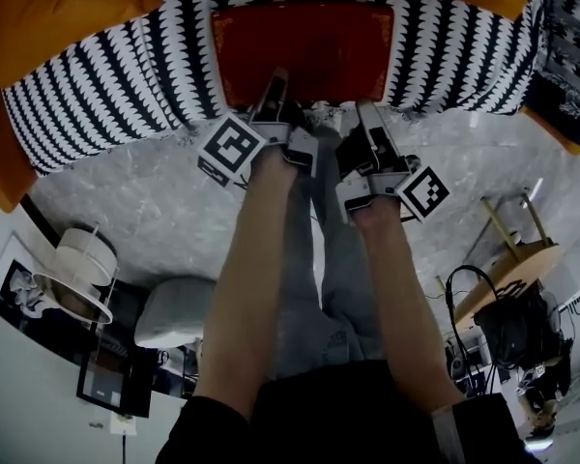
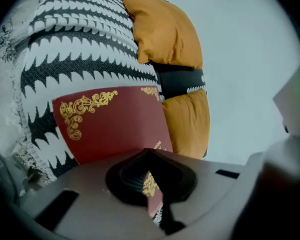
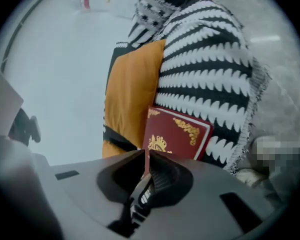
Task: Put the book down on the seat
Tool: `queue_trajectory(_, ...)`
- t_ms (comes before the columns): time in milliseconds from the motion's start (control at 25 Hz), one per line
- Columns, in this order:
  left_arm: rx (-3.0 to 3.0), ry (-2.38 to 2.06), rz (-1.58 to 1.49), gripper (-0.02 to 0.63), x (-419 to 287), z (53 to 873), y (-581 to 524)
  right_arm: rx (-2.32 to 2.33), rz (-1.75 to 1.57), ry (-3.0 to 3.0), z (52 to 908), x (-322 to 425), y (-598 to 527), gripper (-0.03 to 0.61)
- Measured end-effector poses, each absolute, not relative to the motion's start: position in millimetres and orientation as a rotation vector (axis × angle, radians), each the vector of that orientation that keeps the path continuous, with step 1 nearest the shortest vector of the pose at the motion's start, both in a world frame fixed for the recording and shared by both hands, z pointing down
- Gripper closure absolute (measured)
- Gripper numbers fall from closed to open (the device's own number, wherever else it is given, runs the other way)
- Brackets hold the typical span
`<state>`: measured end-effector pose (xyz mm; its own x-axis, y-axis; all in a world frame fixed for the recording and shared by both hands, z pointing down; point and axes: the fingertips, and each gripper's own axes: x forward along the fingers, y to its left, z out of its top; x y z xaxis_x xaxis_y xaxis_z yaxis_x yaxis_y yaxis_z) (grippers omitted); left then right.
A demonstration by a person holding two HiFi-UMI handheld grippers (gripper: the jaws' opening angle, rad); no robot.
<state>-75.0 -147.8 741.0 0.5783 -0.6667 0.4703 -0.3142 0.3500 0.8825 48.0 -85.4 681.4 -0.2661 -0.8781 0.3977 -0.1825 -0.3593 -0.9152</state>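
Note:
A dark red book (image 1: 300,51) with gold ornaments lies flat on the seat's black-and-white patterned cover (image 1: 126,75). Both grippers reach its near edge. My left gripper (image 1: 275,87) is shut on the left part of that edge. In the left gripper view the red book (image 2: 115,124) runs down into the closed left gripper (image 2: 150,176). My right gripper (image 1: 367,114) is at the right part of the edge. In the right gripper view the book (image 3: 177,134) stands just beyond the right gripper (image 3: 146,166), and a thin red edge of it is pinched between the pads.
Orange cushions (image 1: 58,8) line the back and side of the seat, also seen as an orange cushion (image 2: 165,29) and another orange cushion (image 3: 130,89). Grey marbled floor (image 1: 155,211) lies below. A white fan-like object (image 1: 77,269) stands left; a wooden stool (image 1: 522,259) and black bag (image 1: 517,332) stand right.

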Motion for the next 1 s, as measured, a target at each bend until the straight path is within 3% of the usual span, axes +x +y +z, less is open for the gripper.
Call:
queue_trajectory(240,1.376,-1.000,-0.136,0.601,-62.5,756.3,-130.0,-1.679,-1.722,1.818,707.6,34.2,-101.1,0.569)
queue_trajectory(680,1.869,-1.043,0.475,0.601,-45.8,729.1,-104.8,-1.979,-1.478,2.683,716.0,14.7,-109.1,0.569)
queue_trajectory(1000,2.000,-1.008,0.485,0.600,-30.9,728.2,-102.6,-2.040,-1.246,2.888,721.4,2.1,-110.3,0.569)
